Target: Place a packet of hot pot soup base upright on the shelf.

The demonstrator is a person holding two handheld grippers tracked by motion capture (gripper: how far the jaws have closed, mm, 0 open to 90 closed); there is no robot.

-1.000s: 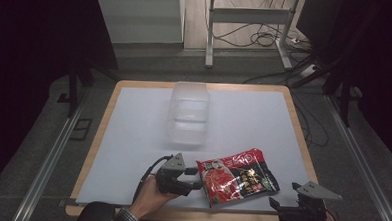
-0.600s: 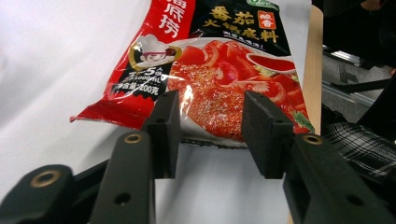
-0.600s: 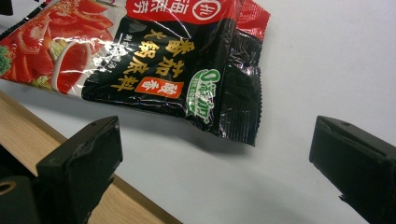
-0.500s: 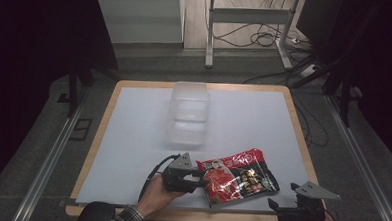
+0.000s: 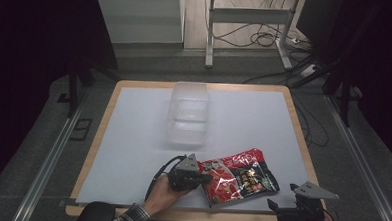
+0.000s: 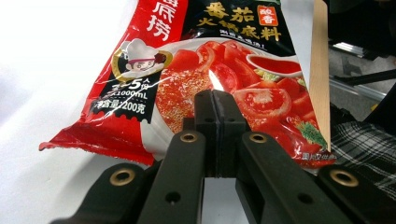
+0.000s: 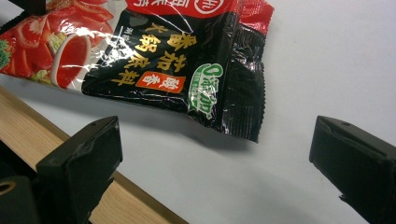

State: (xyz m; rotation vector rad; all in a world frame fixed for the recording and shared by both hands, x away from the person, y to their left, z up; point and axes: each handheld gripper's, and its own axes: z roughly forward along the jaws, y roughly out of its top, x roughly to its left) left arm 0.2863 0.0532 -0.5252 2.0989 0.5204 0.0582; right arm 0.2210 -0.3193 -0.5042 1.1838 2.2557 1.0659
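The bench [image 5: 132, 138] is a big white top with a wooden rim. A clear plastic box [image 5: 188, 112] stands near the middle of it, toward 12 o'clock from the hands and well apart from them.

The red and black hot pot soup base packet [image 5: 238, 176] lies flat on the bench near the front edge, between the two grippers. It has pictures of tomatoes and a little cook on it.

The left hand [image 5: 161, 194] comes in from 6 o'clock, with a checked sleeve [image 5: 129, 218] on the arm. It holds the left gripper [image 5: 204, 178] low and almost level, pointing toward 3 o'clock. The packet's left end sits right at the jaws. In the left gripper view the left gripper [image 6: 215, 105] has its two black jaws pressed tight together, and they have just been closing. The packet's edge looks pinched between them, and the rest of the packet spreads out past the tips toward 12 o'clock.

The right gripper [image 5: 275, 208] rests at the front rim, at about 5 o'clock from the packet, and points toward 9 o'clock. In the right gripper view its jaws stand wide apart. The black end of the packet [image 7: 187, 70] lies just ahead of them, not touching.
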